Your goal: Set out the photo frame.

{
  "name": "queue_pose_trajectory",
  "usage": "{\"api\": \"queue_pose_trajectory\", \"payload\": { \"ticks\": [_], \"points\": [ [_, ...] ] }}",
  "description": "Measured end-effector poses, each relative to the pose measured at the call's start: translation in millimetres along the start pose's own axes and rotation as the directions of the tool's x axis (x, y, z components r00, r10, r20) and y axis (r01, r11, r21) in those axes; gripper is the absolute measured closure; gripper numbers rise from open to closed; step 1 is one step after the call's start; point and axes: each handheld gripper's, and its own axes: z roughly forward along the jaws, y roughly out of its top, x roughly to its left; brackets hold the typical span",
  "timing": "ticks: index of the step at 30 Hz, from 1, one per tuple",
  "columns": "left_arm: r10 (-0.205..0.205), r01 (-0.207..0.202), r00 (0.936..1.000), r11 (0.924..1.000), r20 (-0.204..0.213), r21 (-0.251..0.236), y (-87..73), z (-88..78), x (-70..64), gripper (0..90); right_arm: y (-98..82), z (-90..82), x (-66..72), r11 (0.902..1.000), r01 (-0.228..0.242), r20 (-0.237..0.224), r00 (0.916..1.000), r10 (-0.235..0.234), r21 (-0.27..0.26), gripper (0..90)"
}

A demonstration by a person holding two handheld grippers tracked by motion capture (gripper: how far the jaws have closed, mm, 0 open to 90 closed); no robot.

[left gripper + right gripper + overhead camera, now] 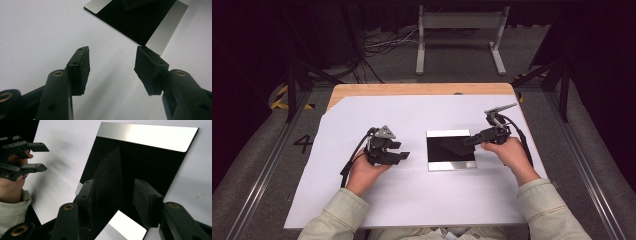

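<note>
A square mirror-like plate (447,156) lies flat on the white sheet (412,195) at mid-table, dark in the middle with bright strips along its near and far edges. My right gripper (466,141) reaches over its right half from the right. In the right gripper view the jaws (116,202) stand open just above the plate (150,160), with nothing between them and a dark reflection of one jaw in the glossy face. My left gripper (401,156) rests open on the sheet, left of the plate. Its pads (80,70) are empty, and the plate's corner (160,32) lies just beyond them.
The sheet covers most of a wooden table, whose bare far edge (412,89) shows behind it. On the floor beyond stand a grey metal frame (460,30) and loose cables (382,45). Dark rails run along both sides of the table.
</note>
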Motion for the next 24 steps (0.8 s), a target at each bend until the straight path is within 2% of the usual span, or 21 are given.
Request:
{"api": "queue_pose_trajectory", "payload": {
  "ticks": [12,20,24],
  "points": [
    [-0.005,0.005,1.0000,1.0000,0.003,0.001,-0.3,0.5,-0.1,46.3,0.2,8.1,0.9,0.9992,-0.012,-0.030,0.9995,0.013,0.038,49.4],
    [0.000,0.000,1.0000,1.0000,0.004,0.002,-0.2,0.6,0.1,46.2,-0.2,12.3,4.9,0.9975,0.000,-0.046,0.9989,0.003,0.071,53.3],
    [0.000,0.000,1.0000,1.0000,0.005,0.001,-0.2,0.6,-0.1,46.3,0.0,11.7,7.3,0.9973,0.003,-0.036,0.9993,-0.001,0.073,54.4]
  ]
}}
